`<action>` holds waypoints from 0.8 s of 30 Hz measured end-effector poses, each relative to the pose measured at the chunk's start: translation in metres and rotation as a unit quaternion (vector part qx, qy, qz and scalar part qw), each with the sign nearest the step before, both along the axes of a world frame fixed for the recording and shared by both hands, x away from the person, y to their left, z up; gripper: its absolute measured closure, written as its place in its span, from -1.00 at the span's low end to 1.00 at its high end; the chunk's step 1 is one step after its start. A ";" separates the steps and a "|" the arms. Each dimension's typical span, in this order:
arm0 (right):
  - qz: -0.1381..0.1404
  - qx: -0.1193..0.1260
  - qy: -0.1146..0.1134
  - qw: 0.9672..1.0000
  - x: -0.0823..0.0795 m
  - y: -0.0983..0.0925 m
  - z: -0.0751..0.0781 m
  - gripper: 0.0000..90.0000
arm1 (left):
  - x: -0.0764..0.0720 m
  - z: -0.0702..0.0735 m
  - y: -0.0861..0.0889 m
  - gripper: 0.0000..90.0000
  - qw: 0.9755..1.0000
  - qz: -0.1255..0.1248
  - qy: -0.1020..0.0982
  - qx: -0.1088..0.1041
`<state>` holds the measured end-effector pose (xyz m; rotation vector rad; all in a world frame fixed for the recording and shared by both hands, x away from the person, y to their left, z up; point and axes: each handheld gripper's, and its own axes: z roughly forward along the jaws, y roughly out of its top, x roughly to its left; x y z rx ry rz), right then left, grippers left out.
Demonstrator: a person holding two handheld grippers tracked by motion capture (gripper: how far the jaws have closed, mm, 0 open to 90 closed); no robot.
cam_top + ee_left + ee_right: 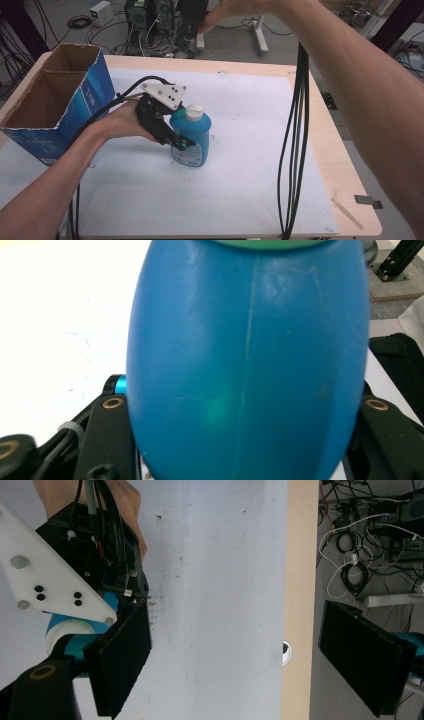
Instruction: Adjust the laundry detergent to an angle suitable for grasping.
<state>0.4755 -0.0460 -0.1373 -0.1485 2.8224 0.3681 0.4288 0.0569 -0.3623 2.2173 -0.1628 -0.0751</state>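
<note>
A blue plastic bottle point(192, 137) with a white cap stands upright near the middle of the white mat point(240, 190). My left gripper point(182, 145) comes in from the left, and its jaws are shut on the bottle's lower body. In the left gripper view the blue bottle point(245, 355) sits between the two black jaws, close to the camera. My right gripper point(192, 20) is held high over the table's far edge. Its wide black pads point(120, 660) stand far apart, open, with nothing between them, looking down on the left gripper's white plate point(50, 585).
An open blue cardboard box point(55, 100) stands at the table's left side. A bundle of black cables point(295, 140) hangs down over the right part of the mat. A thin wooden stick point(347, 212) lies near the front right corner. Equipment and cords lie on the floor beyond.
</note>
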 end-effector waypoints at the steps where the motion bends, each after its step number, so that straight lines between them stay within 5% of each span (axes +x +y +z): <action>1: 0.000 0.000 0.000 1.000 0.000 0.000 0.000 -0.71 | 0.000 0.000 0.000 -0.05 1.000 0.001 0.000 0.001; 9: 0.002 0.007 -0.002 1.000 -0.001 0.000 0.003 -0.71 | -0.003 0.002 -0.001 -0.08 1.000 0.008 0.001 0.009; 16: -0.002 0.001 -0.004 1.000 -0.001 0.000 0.002 -0.71 | -0.003 0.005 0.000 -0.17 1.000 0.015 0.010 -0.007; 24: -0.003 -0.002 -0.003 1.000 -0.001 0.001 0.000 -0.71 | -0.008 0.009 0.000 -0.32 0.999 0.023 0.000 0.025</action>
